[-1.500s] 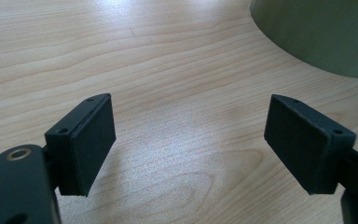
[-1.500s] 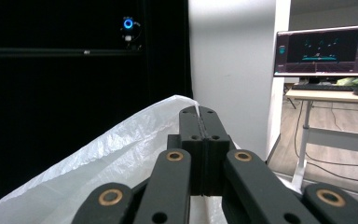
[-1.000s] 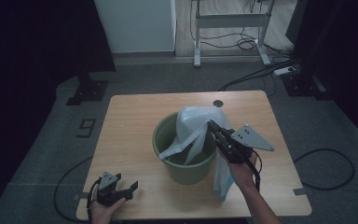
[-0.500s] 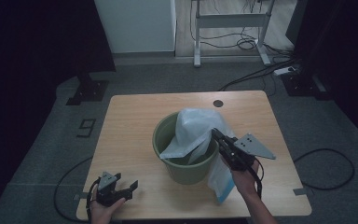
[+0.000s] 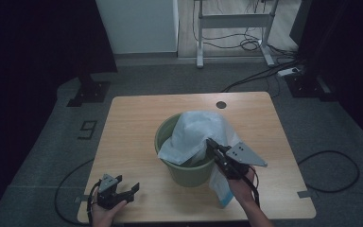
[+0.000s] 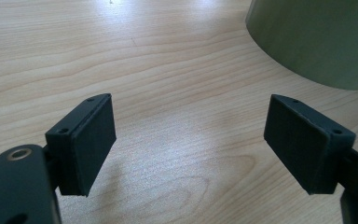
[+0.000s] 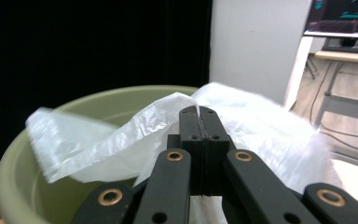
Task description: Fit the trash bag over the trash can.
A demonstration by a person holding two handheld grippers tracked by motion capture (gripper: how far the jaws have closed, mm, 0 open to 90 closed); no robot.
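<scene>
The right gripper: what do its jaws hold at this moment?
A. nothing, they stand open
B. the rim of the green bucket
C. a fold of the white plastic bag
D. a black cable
C: the right gripper is shut on the white plastic bag above the green bucket.

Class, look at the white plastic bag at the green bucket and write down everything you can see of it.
The white plastic bag is thin, crinkled and translucent. It billows over the green bucket, part sagging inside, part hanging over the rim on the person's side and down to the table. A printed strip shows at its lowest end. The right gripper, jaws shut, pinches a fold of it above the bucket's mouth.
</scene>
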